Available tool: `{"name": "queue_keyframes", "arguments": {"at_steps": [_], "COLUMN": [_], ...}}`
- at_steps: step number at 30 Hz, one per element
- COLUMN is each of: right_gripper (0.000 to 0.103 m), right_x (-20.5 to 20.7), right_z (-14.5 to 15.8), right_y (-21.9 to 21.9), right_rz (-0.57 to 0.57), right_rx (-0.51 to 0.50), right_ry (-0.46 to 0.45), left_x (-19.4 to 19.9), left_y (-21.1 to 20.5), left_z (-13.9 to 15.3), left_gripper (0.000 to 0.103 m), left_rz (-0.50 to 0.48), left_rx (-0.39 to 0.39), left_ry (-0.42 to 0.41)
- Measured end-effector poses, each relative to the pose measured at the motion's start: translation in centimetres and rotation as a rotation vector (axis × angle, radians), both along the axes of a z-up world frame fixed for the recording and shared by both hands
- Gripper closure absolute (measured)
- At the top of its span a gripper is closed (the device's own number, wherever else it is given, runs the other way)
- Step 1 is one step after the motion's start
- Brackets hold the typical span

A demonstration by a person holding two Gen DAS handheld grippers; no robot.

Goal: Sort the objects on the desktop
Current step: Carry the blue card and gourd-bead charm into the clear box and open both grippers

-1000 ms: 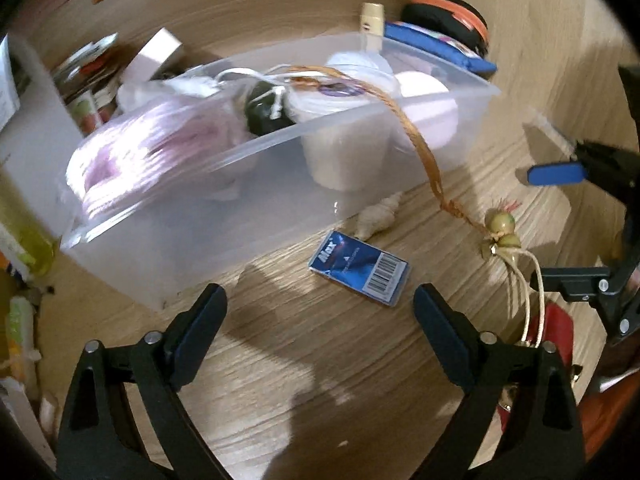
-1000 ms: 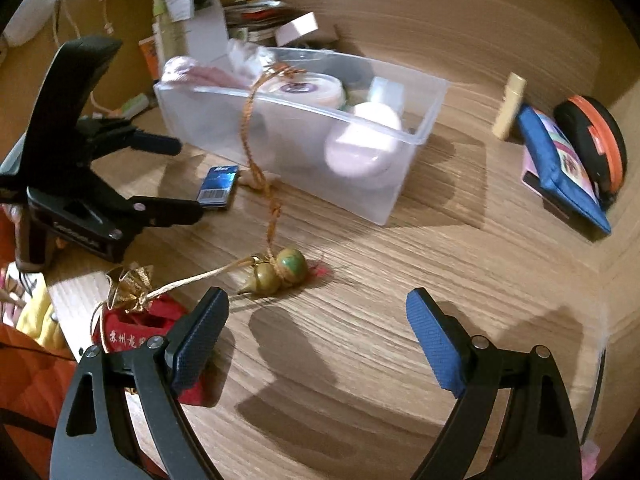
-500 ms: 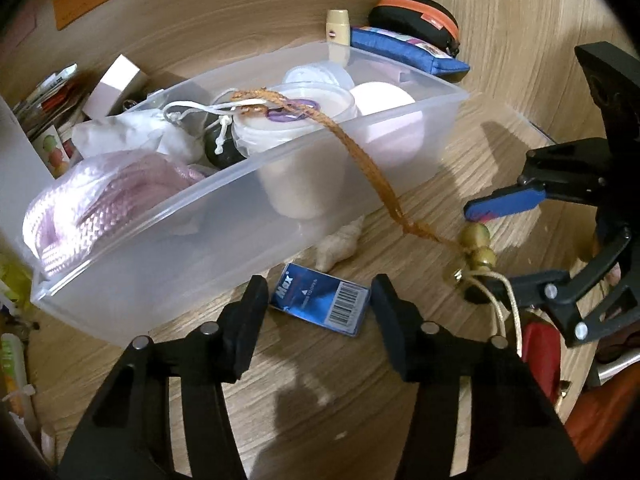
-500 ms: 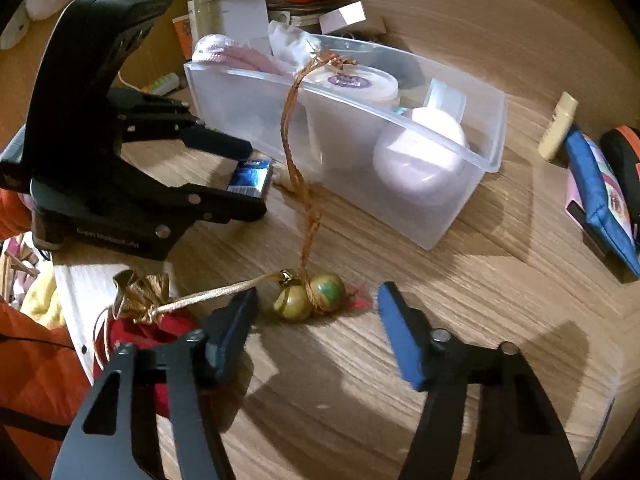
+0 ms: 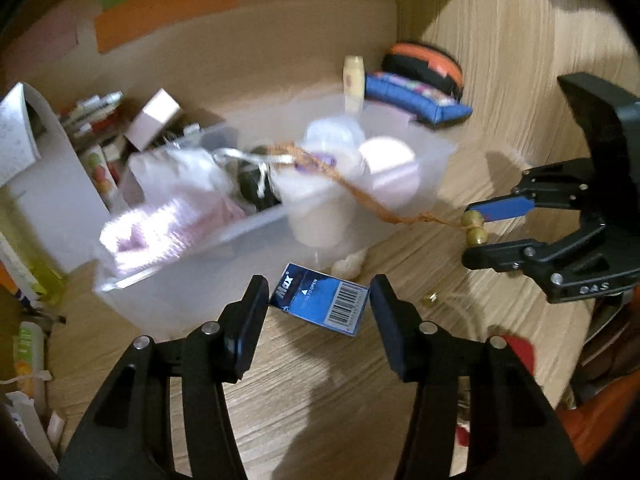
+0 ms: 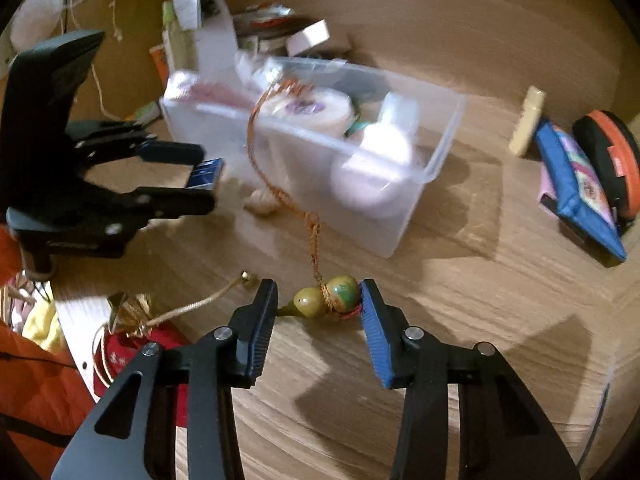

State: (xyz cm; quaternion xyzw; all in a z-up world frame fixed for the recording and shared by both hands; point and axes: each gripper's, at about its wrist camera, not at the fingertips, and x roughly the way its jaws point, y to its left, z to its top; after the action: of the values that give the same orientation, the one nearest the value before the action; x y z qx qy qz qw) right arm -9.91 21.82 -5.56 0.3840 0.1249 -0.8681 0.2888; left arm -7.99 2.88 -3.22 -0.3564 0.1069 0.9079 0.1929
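Note:
My left gripper (image 5: 318,300) is shut on a small blue box with a barcode (image 5: 320,304) and holds it just above the wooden desk, in front of the clear plastic bin (image 5: 256,248). My right gripper (image 6: 318,300) is shut on a green-yellow gourd charm (image 6: 328,298). Its orange braided cord (image 6: 276,184) runs up over the bin's rim (image 6: 436,152) into the bin. The right gripper with the gourd also shows in the left wrist view (image 5: 474,228), and the left gripper with the box in the right wrist view (image 6: 202,176).
The bin holds a white tub (image 6: 312,108), pink yarn (image 5: 160,232) and other items. A blue pouch (image 6: 576,184), an orange-black case (image 6: 608,156) and a cream bottle (image 6: 528,120) lie to the right. A red pouch with gold cord (image 6: 132,332) lies at the desk's front left edge.
Both grippers have closed: the left on the blue box and lifted it, the right on the gourd charm after moving forward to it.

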Motion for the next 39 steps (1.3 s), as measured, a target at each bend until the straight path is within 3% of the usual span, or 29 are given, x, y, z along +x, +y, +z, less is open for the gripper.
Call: {"name": "queue_keyframes", "arguments": {"at_steps": [8, 17, 33, 36, 39], "right_gripper": [0.064, 0.064, 0.064, 0.064, 0.064], "right_x": [0.2, -1.9, -7.7, -8.1, -8.0], "right_z": [4.0, 6.2, 4.9, 4.4, 4.3], "right_y": [0.5, 0.6, -1.4, -1.8, -2.1], "right_rz": [-0.018, -0.04, -0.057, -0.054, -0.051], "right_rx": [-0.032, -0.061, -0.041, -0.03, -0.016], "right_ry": [0.114, 0.177, 0.148, 0.138, 0.144], "left_x": [1.0, -1.1, -4.8, -4.9, -4.9], "left_y": [-0.4, -1.1, -1.6, -1.5, -1.5], "left_z": [3.5, 4.5, 2.8, 2.7, 2.7], "left_gripper": [0.051, 0.051, 0.051, 0.047, 0.033], "left_rz": [-0.004, 0.028, 0.078, 0.077, 0.081], "left_rx": [0.06, 0.057, 0.015, 0.011, 0.025], "left_ry": [0.097, 0.135, 0.135, 0.135, 0.137]}}
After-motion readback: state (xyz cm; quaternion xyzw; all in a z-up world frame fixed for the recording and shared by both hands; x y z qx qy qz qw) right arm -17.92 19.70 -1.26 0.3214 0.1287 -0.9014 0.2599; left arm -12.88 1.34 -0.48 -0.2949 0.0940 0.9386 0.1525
